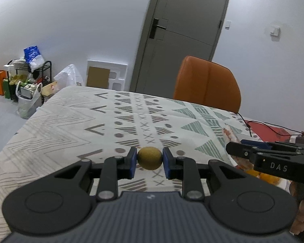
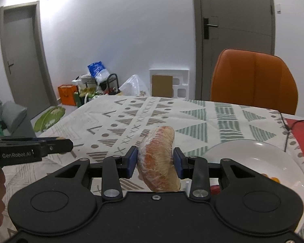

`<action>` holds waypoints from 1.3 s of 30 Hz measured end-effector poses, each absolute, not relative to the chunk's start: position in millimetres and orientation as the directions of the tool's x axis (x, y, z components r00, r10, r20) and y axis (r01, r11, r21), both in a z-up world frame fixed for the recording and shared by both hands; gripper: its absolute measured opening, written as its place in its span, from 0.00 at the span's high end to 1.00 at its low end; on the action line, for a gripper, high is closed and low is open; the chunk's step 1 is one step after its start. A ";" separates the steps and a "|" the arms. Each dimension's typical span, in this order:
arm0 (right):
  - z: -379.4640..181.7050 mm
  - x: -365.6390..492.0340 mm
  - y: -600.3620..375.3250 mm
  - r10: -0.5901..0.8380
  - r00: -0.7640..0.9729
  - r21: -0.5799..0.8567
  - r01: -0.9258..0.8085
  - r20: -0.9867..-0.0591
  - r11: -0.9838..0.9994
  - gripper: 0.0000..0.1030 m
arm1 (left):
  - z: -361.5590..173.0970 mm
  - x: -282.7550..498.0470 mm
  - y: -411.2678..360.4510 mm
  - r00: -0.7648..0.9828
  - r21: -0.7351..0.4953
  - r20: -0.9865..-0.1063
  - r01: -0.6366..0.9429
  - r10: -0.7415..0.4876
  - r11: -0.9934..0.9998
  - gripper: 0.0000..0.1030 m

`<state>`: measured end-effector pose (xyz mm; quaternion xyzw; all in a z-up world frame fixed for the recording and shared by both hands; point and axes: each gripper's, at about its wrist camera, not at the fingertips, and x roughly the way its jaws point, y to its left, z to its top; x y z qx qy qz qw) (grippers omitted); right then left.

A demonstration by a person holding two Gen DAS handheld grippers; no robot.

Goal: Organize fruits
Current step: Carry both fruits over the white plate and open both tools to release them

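My left gripper (image 1: 149,158) is shut on a small round yellow-brown fruit (image 1: 149,158), held above the patterned tablecloth (image 1: 75,121). My right gripper (image 2: 154,158) is shut on a plastic-wrapped wedge of orange-fleshed fruit (image 2: 157,158), held upright above the cloth, just left of a white plate (image 2: 259,162). The plate holds small orange pieces (image 2: 273,178) at its near edge. The right gripper also shows at the right of the left wrist view (image 1: 273,158). The left gripper shows at the left edge of the right wrist view (image 2: 30,148).
An orange chair (image 2: 253,83) stands at the table's far side. A red mat (image 2: 302,129) with a black cable (image 2: 287,127) lies at the right of the table. Bags and a rack (image 2: 99,85) sit on the floor by the wall.
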<state>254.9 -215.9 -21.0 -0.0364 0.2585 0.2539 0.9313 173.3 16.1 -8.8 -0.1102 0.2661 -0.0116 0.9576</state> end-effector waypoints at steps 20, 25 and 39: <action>-30.7 261.9 -302.0 0.399 0.789 0.135 -0.382 -0.467 0.914 0.65 | -8.3 201.3 -69.1 0.841 -0.154 -0.518 0.091 -0.159 0.984 0.75; -32.7 265.7 -322.7 0.372 0.802 0.143 -0.347 -0.467 0.927 0.65 | -11.1 209.7 -85.8 0.833 -0.153 -0.523 0.117 -0.181 0.981 0.75; -45.6 278.9 -367.9 0.314 0.820 0.165 -0.268 -0.478 0.949 0.65 | -19.7 234.9 -119.0 0.816 -0.133 -0.540 0.161 -0.208 0.978 0.75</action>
